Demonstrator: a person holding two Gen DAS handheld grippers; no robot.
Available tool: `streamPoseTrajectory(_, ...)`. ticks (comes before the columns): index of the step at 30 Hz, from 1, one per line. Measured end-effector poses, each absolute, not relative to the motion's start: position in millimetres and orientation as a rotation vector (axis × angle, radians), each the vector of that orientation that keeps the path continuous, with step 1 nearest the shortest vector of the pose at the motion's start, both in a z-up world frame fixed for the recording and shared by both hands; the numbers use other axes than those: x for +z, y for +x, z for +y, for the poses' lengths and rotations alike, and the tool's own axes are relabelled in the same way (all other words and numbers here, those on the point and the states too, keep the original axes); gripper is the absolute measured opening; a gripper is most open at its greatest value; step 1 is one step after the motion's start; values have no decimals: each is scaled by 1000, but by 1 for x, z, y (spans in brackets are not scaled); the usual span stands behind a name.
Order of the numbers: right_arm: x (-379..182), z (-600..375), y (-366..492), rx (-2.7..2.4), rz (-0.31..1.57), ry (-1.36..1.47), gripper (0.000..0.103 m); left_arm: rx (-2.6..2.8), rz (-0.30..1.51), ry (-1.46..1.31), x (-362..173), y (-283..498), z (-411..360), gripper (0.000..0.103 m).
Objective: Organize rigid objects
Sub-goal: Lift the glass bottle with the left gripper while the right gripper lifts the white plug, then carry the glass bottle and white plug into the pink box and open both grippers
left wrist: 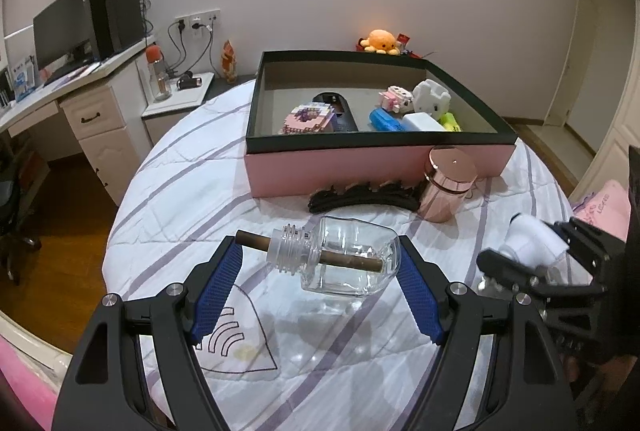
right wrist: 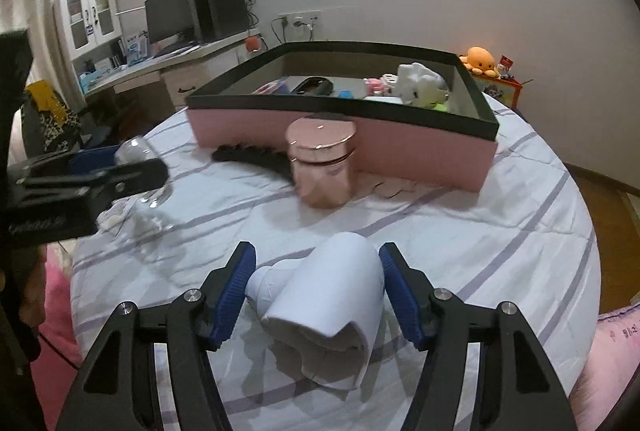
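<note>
Left gripper [left wrist: 320,263] clamps a clear glass bottle [left wrist: 344,255] (brown stick inside) on the quilt; right gripper [right wrist: 316,283] pinches a smooth white bottle [right wrist: 324,295]; only the left view shows 2 ribbed blue pads gripping glass.

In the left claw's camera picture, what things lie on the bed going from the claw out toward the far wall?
Glass bottle with a brown stick through it, between the left claw fingers → black comb-like piece → pink box holding toys → orange plush octopus.
</note>
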State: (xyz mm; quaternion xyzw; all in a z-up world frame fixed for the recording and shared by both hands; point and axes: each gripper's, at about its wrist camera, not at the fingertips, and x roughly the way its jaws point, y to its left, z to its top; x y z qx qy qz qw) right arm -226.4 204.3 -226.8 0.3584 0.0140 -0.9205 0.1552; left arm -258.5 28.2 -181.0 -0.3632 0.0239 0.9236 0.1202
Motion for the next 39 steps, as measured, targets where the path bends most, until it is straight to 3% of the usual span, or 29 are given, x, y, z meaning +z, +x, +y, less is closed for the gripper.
streamPoseTrajectory(26,-145,221,-296,-2770,51,814,65,2699,141,-804,-98,-308,67,78)
streamPoseTrajectory(39,-153,222,-368,-2773,55,871,65,2664,139,-883,-114,-386,78,78)
